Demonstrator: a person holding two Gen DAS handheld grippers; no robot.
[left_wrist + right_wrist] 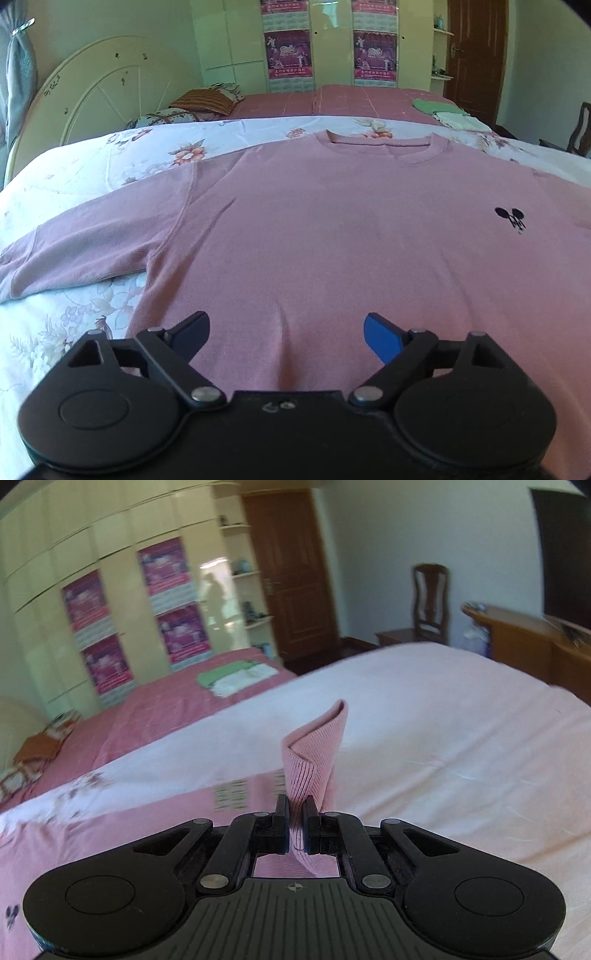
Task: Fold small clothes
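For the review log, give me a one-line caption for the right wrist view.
Right tongs shut on a ribbed cuff of the pink sweater, lifting it above the bed.

left gripper (pixel 286 332) gapes wide, angled downward; right gripper (pixel 295 823) is clamped tight.

My right tongs (pixel 295 825) pinch a pink ribbed sleeve cuff (pixel 314 753), lifted above the white bed sheet (pixel 443 738).

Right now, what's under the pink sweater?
The pink sweater lies on a white floral bedcover, visible around its sleeve and collar. Whatever lies beneath its body is covered. The right gripper pinches its ribbed cuff.
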